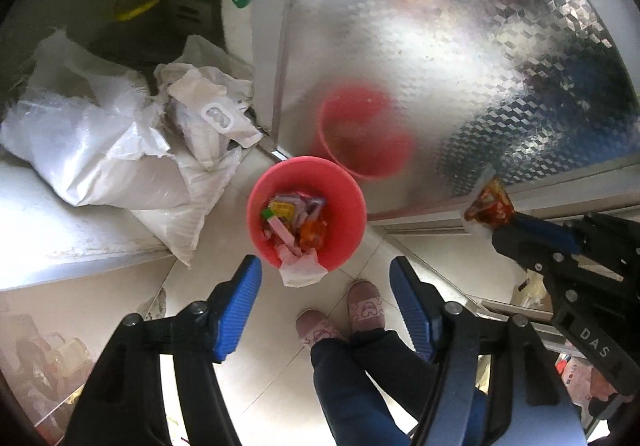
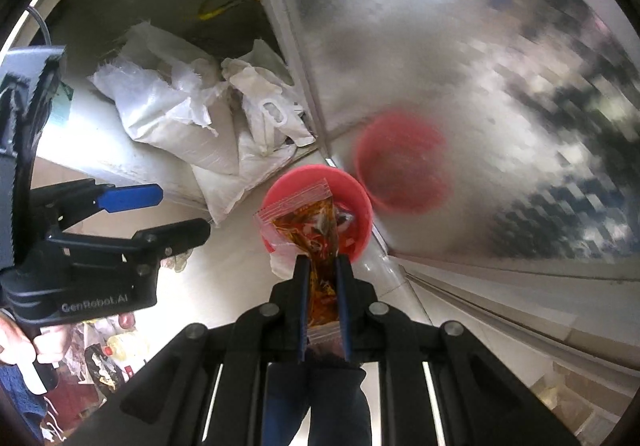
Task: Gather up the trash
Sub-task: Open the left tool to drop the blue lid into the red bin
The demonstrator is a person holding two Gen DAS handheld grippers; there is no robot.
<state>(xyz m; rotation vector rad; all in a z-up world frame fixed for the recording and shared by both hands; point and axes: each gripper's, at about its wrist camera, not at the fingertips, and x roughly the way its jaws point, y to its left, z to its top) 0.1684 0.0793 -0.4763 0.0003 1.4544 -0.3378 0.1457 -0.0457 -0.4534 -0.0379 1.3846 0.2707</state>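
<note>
Above a red bin [image 1: 306,212] of wrappers on the floor, the left gripper [image 1: 326,310] hangs with jaws wide and empty while the right gripper [image 2: 323,286] pinches a sauce packet [image 2: 316,230] over it, likely needing release next.

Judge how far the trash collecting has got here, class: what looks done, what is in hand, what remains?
Done: the red bin already holds wrappers, and the left gripper is open and empty above it. In hand: the right gripper is shut on a sauce packet over the bin. Left: dropping that packet in. The white sacks beside the bin lie untouched.
</note>
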